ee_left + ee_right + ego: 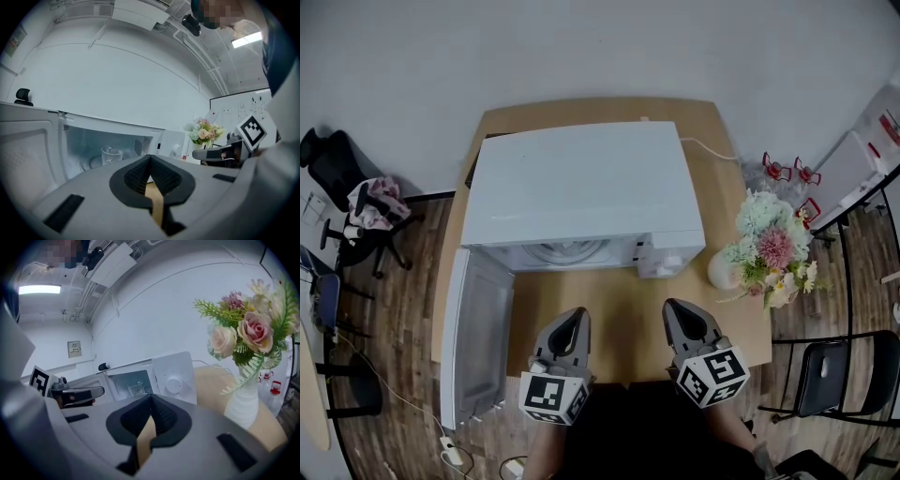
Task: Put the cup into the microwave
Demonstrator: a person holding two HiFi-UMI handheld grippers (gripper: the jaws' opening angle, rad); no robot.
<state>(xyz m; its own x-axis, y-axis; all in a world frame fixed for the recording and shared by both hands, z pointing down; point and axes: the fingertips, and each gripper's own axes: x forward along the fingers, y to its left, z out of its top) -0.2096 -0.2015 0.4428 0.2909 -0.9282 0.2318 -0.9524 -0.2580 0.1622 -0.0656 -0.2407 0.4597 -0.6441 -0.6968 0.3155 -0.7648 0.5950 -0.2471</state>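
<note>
At the table's (614,323) left edge the microwave door (478,337) stands swung wide, overhanging the front-left corner. Inside the microwave (581,187) the glass cup (111,154) sits upright on the turntable (89,163), so the placing looks done. The left gripper (150,161) hovers over the front edge, its jaws pressed together on nothing. The right gripper (151,399) beside it is likewise closed and empty. Only the door seems left: shoved hard, it could slam and jolt the cup over. Near the right edge, the vase of flowers (724,270) could be tipped by a careless right-hand sweep.
</note>
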